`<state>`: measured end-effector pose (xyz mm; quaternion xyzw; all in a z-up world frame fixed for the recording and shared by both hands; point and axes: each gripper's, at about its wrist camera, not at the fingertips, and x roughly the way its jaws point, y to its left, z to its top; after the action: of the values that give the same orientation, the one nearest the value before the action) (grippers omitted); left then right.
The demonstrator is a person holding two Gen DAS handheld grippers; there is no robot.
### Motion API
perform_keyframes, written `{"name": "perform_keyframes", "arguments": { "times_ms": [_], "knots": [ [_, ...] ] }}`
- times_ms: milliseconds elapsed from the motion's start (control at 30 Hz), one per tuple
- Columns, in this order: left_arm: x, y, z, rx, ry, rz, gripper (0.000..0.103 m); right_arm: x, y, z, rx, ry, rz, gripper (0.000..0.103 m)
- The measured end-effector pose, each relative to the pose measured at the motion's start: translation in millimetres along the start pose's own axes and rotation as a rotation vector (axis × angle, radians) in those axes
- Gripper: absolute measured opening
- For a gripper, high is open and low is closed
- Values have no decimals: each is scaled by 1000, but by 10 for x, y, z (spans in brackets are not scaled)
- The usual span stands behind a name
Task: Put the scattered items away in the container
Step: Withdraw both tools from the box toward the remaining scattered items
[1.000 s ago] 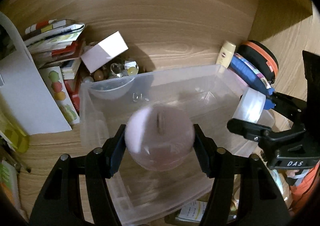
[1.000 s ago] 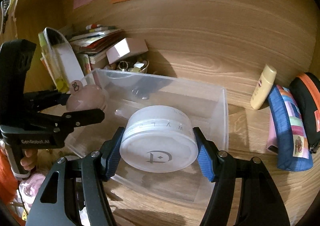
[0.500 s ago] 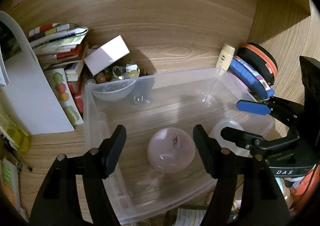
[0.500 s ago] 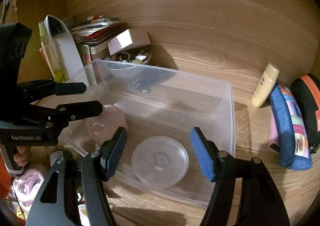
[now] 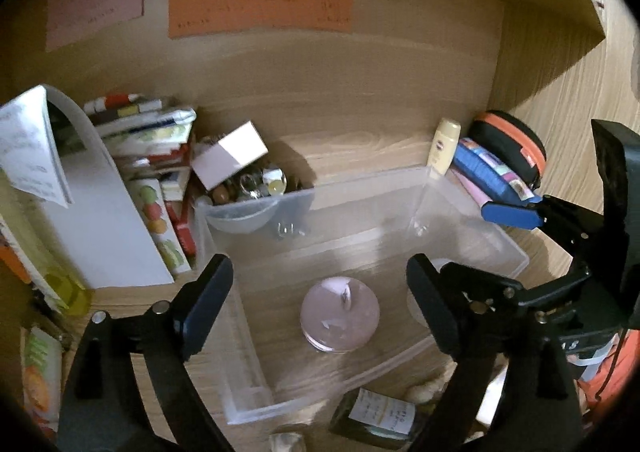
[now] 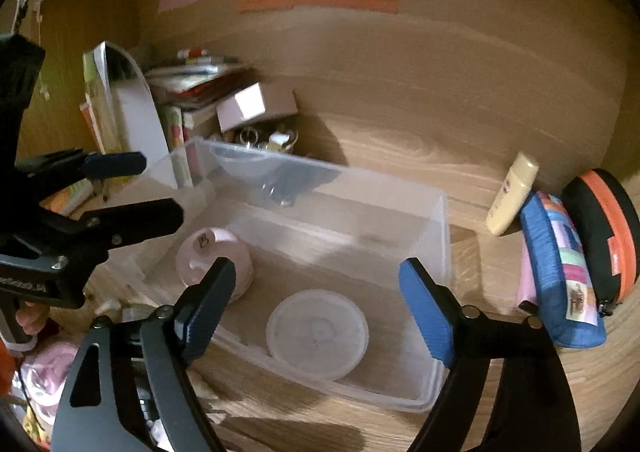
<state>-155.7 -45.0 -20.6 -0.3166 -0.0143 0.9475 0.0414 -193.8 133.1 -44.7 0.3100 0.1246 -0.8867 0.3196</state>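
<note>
left claw [image 5: 320,296]: jaws apart, empty, lower centre of its frame.
right claw [image 6: 316,300]: jaws apart, empty as well.
just changed: a second ago each claw clamped an item; now the pink ball [image 5: 340,314] and white round jar [image 6: 317,334] both lie on the floor of the clear container [image 6: 444,220].
meaning: two items tidied; yellow bottle [image 6: 512,194] and blue pouch [image 6: 560,272] at right remain outside.
pose: both claws hover above the container's near edge, angled down, pulled back.

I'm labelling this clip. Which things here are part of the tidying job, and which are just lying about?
Job:
- bin
- pink ball, in the bin
- white jar, in the bin
- left claw and right claw, both open, empty

Lying about:
- books
- pink box
- bowl of trinkets
- lotion tube
- blue pouch
- orange case
- wall notes
</note>
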Motion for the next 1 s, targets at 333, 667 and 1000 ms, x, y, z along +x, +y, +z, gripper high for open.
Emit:
{"name": "perform_keyframes", "arguments": {
  "times_ms": [333,667,1000],
  "knots": [
    [-587,-31,-2,43,-99,81,94,-606,-11,16,19,-112,-68,87],
    [-1015,84,-307,23,-110,123,101,-1240,60,-258,18,-179,-101,97],
    [-1143,331,-801,-18,-19,181,101,-1237,132,-571,24,-113,-94,98]
  ]
}}
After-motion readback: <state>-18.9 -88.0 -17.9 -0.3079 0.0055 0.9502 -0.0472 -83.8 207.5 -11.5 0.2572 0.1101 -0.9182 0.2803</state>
